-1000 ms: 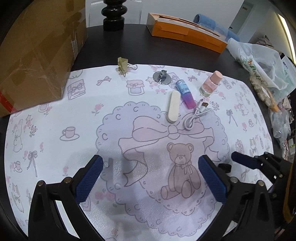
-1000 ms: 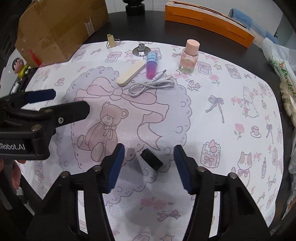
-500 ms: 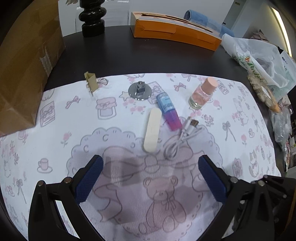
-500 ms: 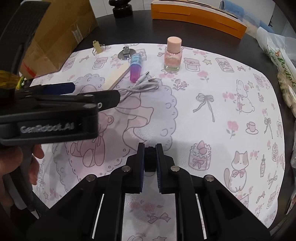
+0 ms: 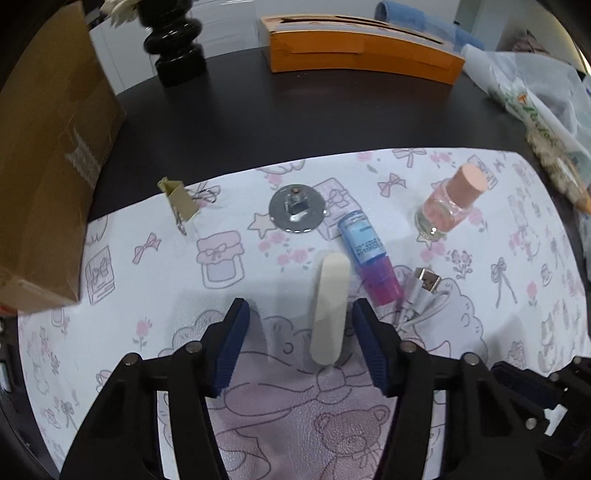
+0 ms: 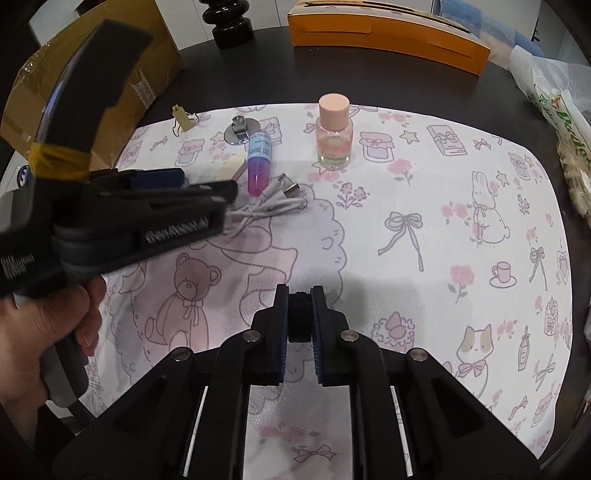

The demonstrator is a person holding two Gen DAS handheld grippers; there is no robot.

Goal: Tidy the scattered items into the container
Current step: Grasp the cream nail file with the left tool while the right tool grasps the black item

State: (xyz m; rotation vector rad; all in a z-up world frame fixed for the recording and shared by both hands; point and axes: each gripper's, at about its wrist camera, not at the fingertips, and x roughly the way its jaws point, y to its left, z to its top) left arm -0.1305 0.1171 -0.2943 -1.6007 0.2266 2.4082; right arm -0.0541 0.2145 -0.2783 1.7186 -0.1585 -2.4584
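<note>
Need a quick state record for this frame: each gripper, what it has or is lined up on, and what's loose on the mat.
left gripper: open, jaws either side of the near end of the cream nail file
right gripper: shut on small black item
loose on mat: blue-pink tube, white USB cable, pink-capped bottle, metal disc, binder clip
container: cannot tell which

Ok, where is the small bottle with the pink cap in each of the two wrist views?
Left wrist view: the pink-capped bottle stands upper right on the mat, right of the blue-and-pink tube.
Right wrist view: the bottle stands upper centre, near the mat's far edge, again right of the tube.
Shared landmark: the orange box lies on the dark table behind it.
</note>
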